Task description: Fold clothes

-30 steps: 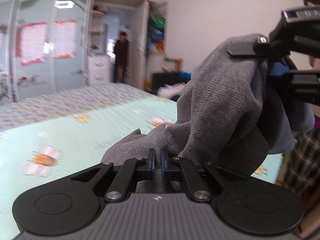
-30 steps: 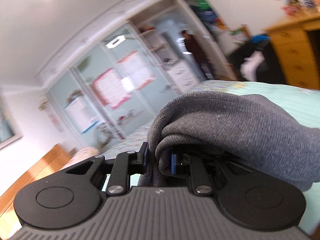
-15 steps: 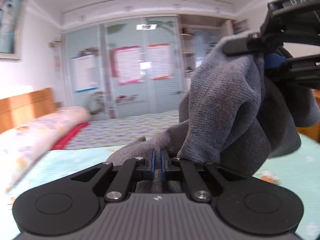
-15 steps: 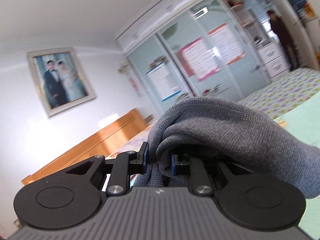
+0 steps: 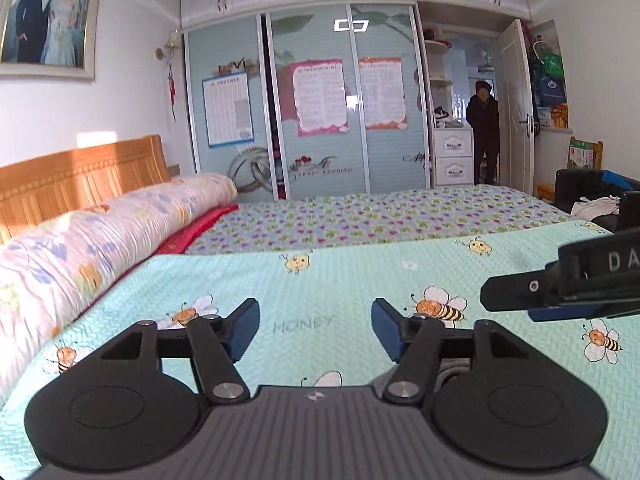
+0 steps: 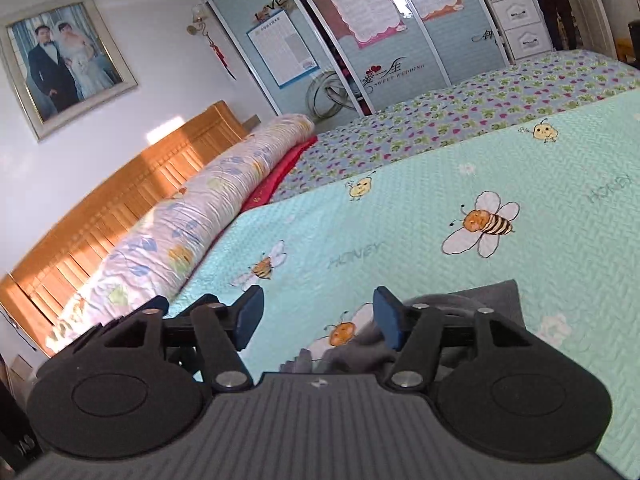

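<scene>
Left wrist view: the left tongs point(image 5: 316, 330) stand wide, having just opened, with nothing between the blue pads point(image 5: 244, 330); only the mint bee-print bedspread point(image 5: 344, 276) shows in the gap. The right tongs point(image 5: 560, 300) enter at the right edge of this view, above the bedspread. In the right wrist view the right tongs point(image 6: 318, 320) are likewise spread wide after just opening, their pads clear of any cloth. The grey garment point(image 6: 472, 300) lies on the bedspread directly below and just behind the right-hand finger, partly hidden by the tool body; how neatly it is folded cannot be told.

Beyond the bedspread lies a sheet point(image 5: 380, 216) printed with small hearts. At the left, a rolled floral quilt point(image 5: 92, 236) runs along a wooden headboard point(image 5: 76, 180), with a red cloth point(image 5: 196, 228) beside it. A framed wedding photograph point(image 5: 46, 16) hangs above. The far wall carries a sliding-door wardrobe point(image 5: 312, 108) with posters. A person point(image 5: 484, 128) in dark clothes stands in the doorway at the right.
</scene>
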Tool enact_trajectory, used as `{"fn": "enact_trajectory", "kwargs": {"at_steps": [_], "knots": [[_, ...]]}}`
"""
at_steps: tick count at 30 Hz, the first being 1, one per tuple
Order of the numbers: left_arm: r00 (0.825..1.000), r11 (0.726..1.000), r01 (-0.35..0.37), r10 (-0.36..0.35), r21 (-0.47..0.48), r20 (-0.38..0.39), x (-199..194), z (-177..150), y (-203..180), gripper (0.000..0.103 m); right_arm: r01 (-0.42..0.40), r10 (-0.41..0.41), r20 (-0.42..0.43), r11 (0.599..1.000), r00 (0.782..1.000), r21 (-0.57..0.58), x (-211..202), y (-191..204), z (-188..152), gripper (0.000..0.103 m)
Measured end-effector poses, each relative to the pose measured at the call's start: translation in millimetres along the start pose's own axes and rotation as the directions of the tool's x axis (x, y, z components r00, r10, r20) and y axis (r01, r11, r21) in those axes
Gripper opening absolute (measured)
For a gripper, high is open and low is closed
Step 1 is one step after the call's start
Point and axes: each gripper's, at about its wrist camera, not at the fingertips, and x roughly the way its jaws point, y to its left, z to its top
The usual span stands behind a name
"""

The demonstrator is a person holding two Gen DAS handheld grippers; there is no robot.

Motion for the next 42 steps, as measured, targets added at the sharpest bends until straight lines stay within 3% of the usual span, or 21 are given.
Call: {"fn": "enact_trajectory", "kwargs": {"at_steps": [6, 16, 26, 27, 28, 30, 31, 35, 36, 38, 40, 42], "knots": [[0.998, 1.0, -0.009, 0.009, -0.007, -0.056, 21, -21, 17, 0.071, 0.091, -0.09, -0.088, 0.996, 0.992, 0.005, 46, -28, -30, 0.071], [0.991, 1.0, -0.007, 0.004, -0.022, -0.132, 60, -42, 35, 0.071, 0.168, -0.18, -0.287, 0.984, 0.941, -0.067, 118, -34, -106, 0.072], [0.982, 0.999, -0.011, 0.004, -0.031, -0.188, 84, -57, 49, 0.071, 0.178, -0.166, -0.349, 0.984, 0.923, 0.004, 169, -22, -110, 0.072], [0.981, 0.999, -0.01, 0.004, -0.033, -0.193, 84, -57, 50, 0.071, 0.182, -0.172, -0.339, 0.983, 0.925, -0.003, 172, -21, -109, 0.068], [0.98, 0.999, -0.01, 0.003, -0.034, -0.197, 84, -58, 51, 0.071, 0.184, -0.177, -0.33, 0.983, 0.927, -0.011, 175, -20, -107, 0.05], [0.979, 0.999, -0.011, 0.004, -0.034, -0.202, 82, -58, 53, 0.071, 0.175, -0.18, -0.301, 0.984, 0.936, -0.042, 178, -16, -99, 0.025], [0.979, 0.999, -0.015, 0.009, -0.031, -0.202, 79, -59, 55, 0.071, 0.171, -0.179, -0.287, 0.984, 0.941, -0.054, 178, -15, -94, 0.018], [0.978, 0.999, -0.033, 0.026, -0.032, -0.207, 63, -65, 62, 0.071, 0.164, -0.152, -0.158, 0.984, 0.976, 0.066, 149, -35, -58, 0.015], [0.977, 0.999, -0.031, 0.023, -0.036, -0.214, 59, -69, 62, 0.071, 0.165, -0.153, -0.125, 0.982, 0.98, 0.096, 139, -43, -49, 0.016], [0.972, 0.999, -0.015, 0.002, -0.051, -0.237, 54, -79, 59, 0.071, 0.171, -0.158, -0.089, 0.973, 0.983, 0.157, 119, -62, -41, 0.028], [0.964, 0.998, 0.029, -0.043, -0.058, -0.261, 51, -93, 49, 0.071, 0.172, -0.16, -0.071, 0.964, 0.985, 0.202, 97, -83, -46, 0.06], [0.953, 0.997, 0.065, -0.074, -0.04, -0.294, 52, -108, 33, 0.072, 0.169, -0.155, -0.077, 0.958, 0.985, 0.23, 76, -100, -54, 0.063]]}}
